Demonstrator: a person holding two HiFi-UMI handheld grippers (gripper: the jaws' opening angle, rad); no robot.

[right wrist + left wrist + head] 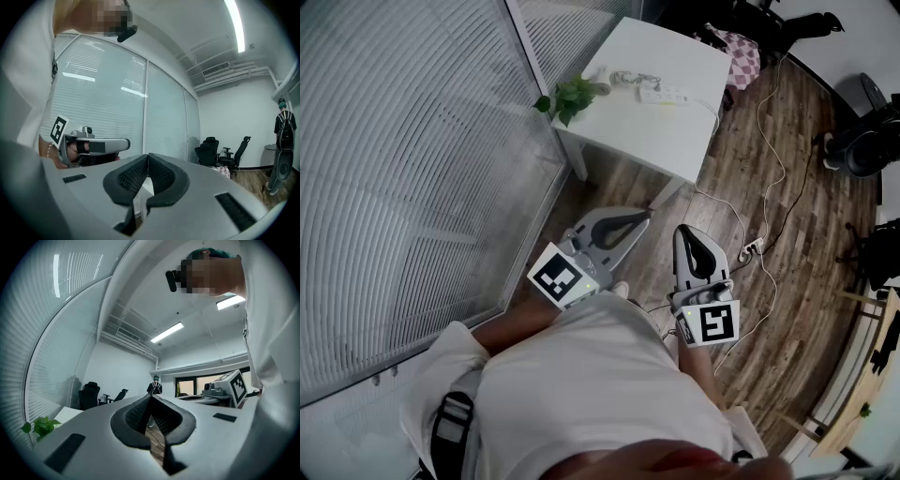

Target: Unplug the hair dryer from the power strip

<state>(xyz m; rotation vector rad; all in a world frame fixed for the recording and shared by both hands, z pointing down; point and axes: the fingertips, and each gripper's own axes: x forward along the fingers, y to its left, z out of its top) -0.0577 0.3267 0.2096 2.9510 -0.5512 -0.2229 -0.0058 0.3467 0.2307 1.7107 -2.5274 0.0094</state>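
A white power strip lies on the small white table at the top centre of the head view, with a grey coiled cord beside it. The hair dryer itself I cannot make out. Both grippers are held close to the person's body over the wood floor, well short of the table. My left gripper points toward the table and is shut with nothing in it. My right gripper sits beside it, also shut and empty.
A small green plant stands at the table's left corner. A glass wall with blinds runs along the left. A second power strip and white cables lie on the floor at right. Office chairs and a standing person are farther off.
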